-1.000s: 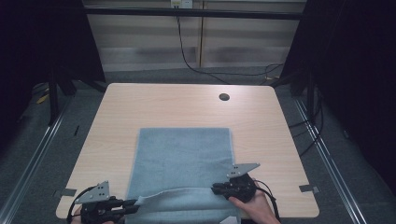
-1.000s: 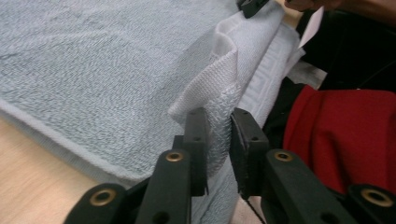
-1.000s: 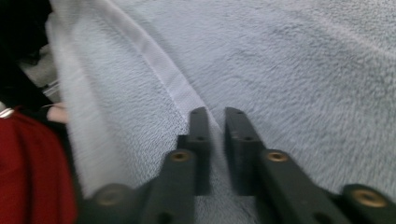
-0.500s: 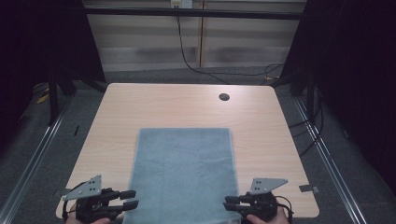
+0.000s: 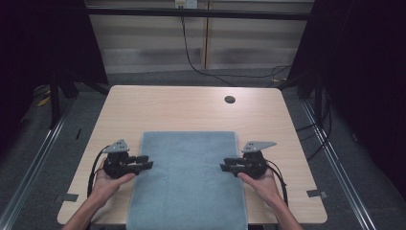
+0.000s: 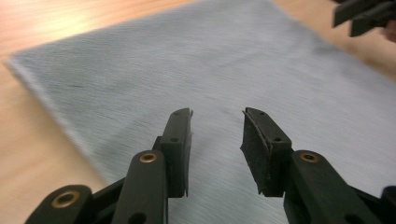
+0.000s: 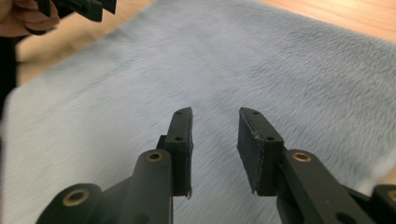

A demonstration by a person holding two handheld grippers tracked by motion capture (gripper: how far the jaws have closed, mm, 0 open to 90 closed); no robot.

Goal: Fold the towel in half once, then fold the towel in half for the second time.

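A grey-blue towel (image 5: 187,177) lies flat on the wooden table (image 5: 182,108), its near end hanging over the front edge. My left gripper (image 5: 147,162) hovers at the towel's left edge, pointing right, open with nothing between its jaws. My right gripper (image 5: 225,167) hovers at the towel's right edge, pointing left, also open and empty. In the left gripper view the jaws (image 6: 216,114) stand apart over the towel (image 6: 196,65). The right gripper view shows its gripper (image 7: 215,113) the same way above the towel (image 7: 243,60), with the other hand far off.
A small dark round hole (image 5: 230,99) sits in the table's far right part. Bare wood lies beyond the towel and along both sides. Black cables run on the floor behind the table. Metal rails flank it.
Both grippers let go of the towel's near edge, dropped back to the front edge, and have now come forward to the towel's left and right sides. The towel lies flat.
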